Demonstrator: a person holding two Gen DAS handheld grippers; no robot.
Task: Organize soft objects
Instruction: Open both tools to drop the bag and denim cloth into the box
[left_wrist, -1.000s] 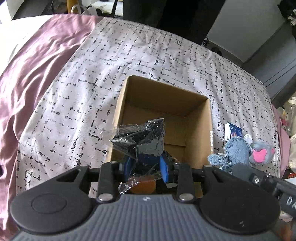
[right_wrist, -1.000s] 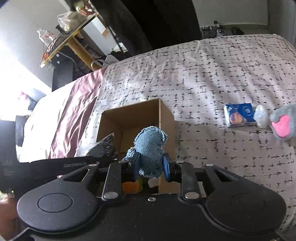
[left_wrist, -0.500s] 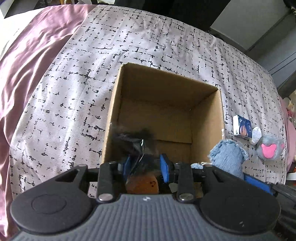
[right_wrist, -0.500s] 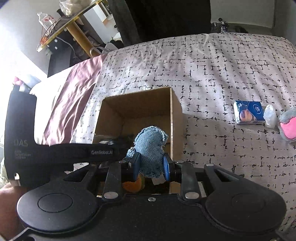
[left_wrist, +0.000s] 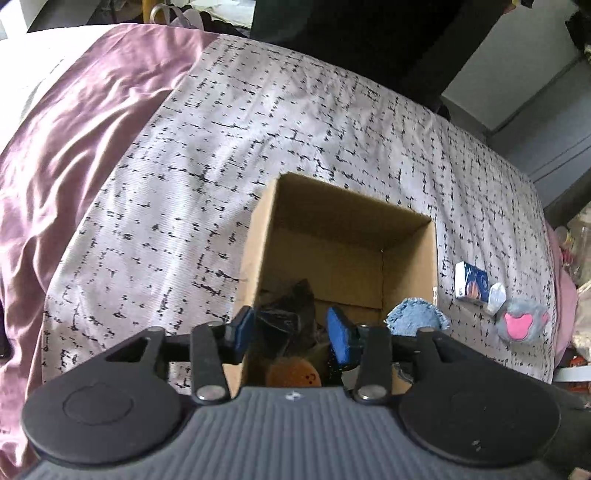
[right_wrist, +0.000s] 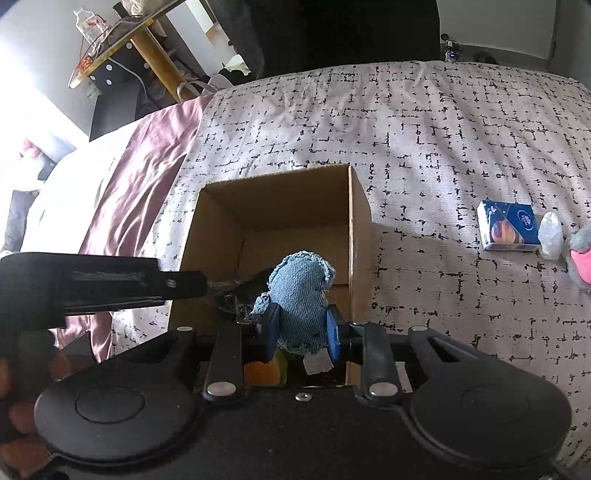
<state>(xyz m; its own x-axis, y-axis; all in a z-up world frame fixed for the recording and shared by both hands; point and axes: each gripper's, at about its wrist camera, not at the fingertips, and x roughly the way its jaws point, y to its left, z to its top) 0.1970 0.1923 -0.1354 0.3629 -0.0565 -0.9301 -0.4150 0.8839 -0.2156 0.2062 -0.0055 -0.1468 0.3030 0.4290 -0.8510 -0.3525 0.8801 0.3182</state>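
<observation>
An open cardboard box (left_wrist: 410, 258) stands on the patterned bedspread. Over its near left side, my left gripper (left_wrist: 290, 334) has its jaws opening. A black packet in clear plastic (left_wrist: 291, 314) lies loose in the box between and below the blue pads, which do not press on it. An orange plush (left_wrist: 293, 373) sits under it. My right gripper (right_wrist: 301, 332) is shut on a blue denim soft piece (right_wrist: 301, 288), held above the box (right_wrist: 358, 229) near its right wall. The denim (left_wrist: 417, 319) also shows in the left wrist view.
On the bedspread right of the box lie a blue tissue pack (right_wrist: 508, 225), a small white wrapped thing (right_wrist: 550, 236) and a grey plush with a pink patch (right_wrist: 581, 258). A mauve satin cover (left_wrist: 74, 155) lies left. A side table (right_wrist: 110, 48) stands beyond the bed.
My left jaws have widened and the black packet has slipped out of them down into the box. My right gripper has carried the denim closer over the box.
</observation>
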